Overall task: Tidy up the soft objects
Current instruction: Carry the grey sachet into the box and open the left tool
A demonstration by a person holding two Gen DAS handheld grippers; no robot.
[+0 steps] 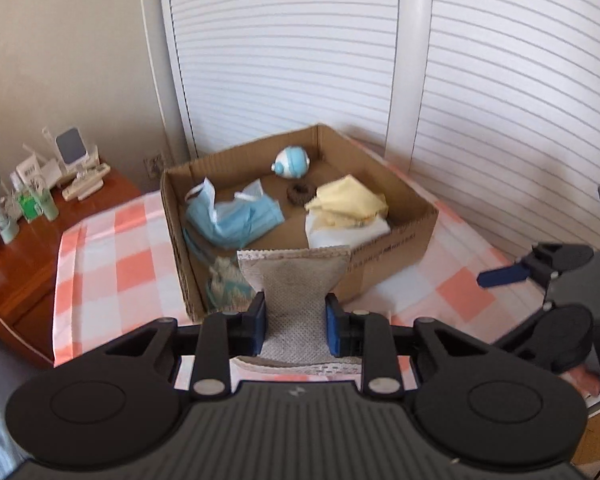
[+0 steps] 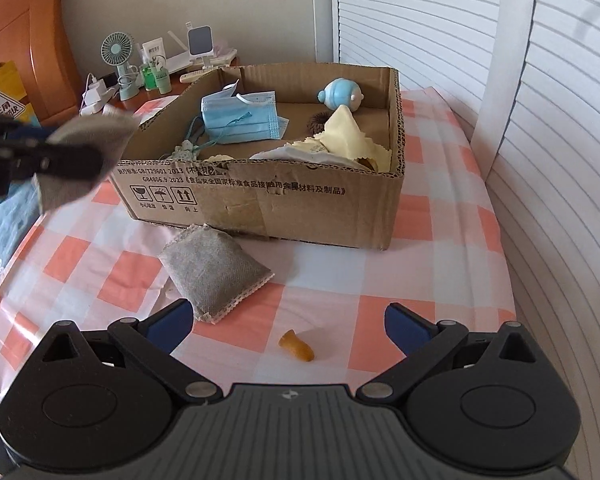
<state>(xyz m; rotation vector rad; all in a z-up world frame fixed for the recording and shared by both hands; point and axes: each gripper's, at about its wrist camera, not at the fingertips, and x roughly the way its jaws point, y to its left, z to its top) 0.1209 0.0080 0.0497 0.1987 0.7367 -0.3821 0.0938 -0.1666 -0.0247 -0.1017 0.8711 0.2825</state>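
1. Gripping a grey sachet, the left claw has its blue pads squeezed into the pouch's middle, pinching it to a waist; the pouch is held up in the air in front of the cardboard box.
2. Right claw spread wide, nothing between its pads, hovering over the checked cloth.
3. Small tan rubbery piece lies on the cloth just ahead of the right claw, between its fingers.
4. Second grey sachet lies flat on the cloth, just in front of the box's near wall, near the right claw's left finger.
5. Inside the box: blue face masks at left, yellow cloth at right over a white packet, light blue round toy at the back, dark ring-shaped item mid-box, teal tasselled piece in the near-left corner.
6. Nightstand with small fan and bottles stands beside the surface.
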